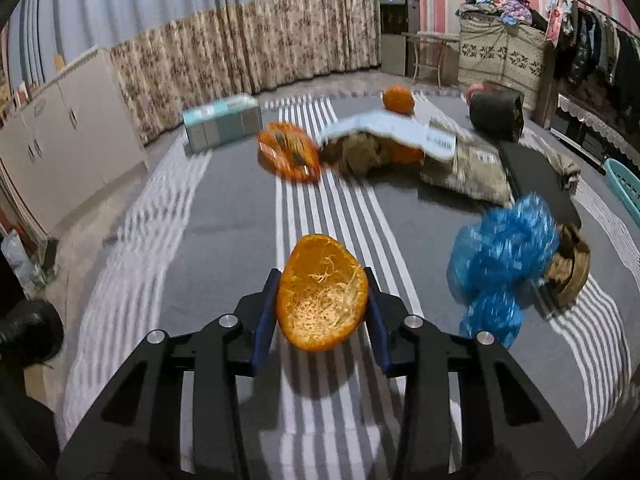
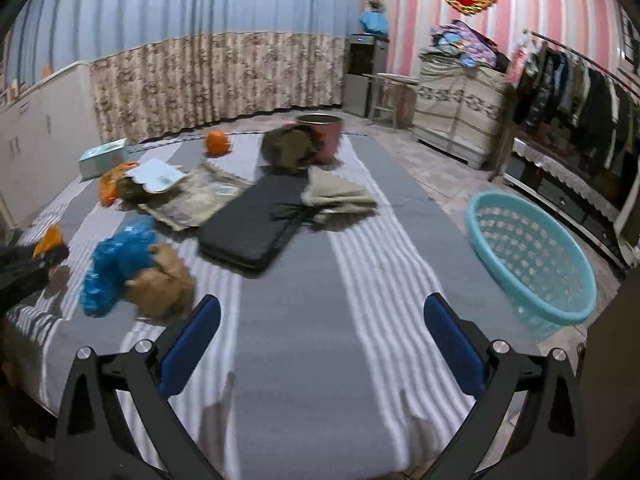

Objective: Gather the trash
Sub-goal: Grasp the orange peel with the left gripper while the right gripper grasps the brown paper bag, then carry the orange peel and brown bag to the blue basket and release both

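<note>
A hollow orange peel half [image 1: 322,292] is pinched between the blue pads of the left gripper [image 1: 323,294], held above the striped bed cover [image 1: 224,216]. The right gripper [image 2: 322,320] is held spread wide with nothing between its fingers, near a blue plastic bag [image 2: 116,262] and a teal basket [image 2: 532,264]

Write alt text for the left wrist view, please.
The left tongs grip half an orange peel above a grey striped bed cover. Further away lie a blue plastic bag, an orange wrapper and a whole orange.
</note>
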A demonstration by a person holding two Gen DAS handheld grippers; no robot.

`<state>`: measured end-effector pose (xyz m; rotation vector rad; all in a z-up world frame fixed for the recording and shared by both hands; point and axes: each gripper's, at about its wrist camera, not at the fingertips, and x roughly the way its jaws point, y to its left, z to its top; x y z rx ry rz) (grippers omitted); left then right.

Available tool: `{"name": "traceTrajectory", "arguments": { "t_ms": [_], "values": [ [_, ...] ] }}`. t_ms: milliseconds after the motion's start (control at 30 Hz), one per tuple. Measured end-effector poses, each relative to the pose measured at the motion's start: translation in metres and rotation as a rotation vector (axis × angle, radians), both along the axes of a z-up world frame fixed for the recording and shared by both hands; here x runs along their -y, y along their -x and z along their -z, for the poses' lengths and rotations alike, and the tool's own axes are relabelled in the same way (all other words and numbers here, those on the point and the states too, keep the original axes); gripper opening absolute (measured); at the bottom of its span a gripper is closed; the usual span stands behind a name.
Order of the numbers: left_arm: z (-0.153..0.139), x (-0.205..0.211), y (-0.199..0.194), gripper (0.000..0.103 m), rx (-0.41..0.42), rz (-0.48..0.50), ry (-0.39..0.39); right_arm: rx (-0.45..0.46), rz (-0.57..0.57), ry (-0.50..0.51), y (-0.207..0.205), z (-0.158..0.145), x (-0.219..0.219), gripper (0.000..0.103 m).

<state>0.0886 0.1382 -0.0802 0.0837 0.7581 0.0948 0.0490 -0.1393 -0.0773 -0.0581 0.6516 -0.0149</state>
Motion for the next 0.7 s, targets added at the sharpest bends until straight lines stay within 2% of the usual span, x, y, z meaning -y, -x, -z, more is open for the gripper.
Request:
{"name": "traceTrajectory", "arguments": {
  "t_ms": [133, 267, 467, 700],
  "values": [
    [-0.02, -0.004, -0.004, 0.039, 0.055, 0.013, -0.037, 0.002, -0.048, 0.011, -0.003, -0.006, -0.028, 0.099],
    [-0.033, -0.008, -0.01, 0.039, 0.094, 0.018, -0.03, -0.02, -0.064, 0.014, -0.011, -0.006, -0.045, 0.099],
    [-0.039, -0.003, -0.018, 0.039, 0.119, 0.043, -0.037, -0.073, -0.09, -0.013, -0.021, 0.003, -0.066, 0.099],
    [-0.033, -0.009, -0.021, 0.039, 0.111, 0.03, -0.016, -0.125, -0.123, -0.011, -0.025, 0.02, -0.085, 0.098]
  ]
}}
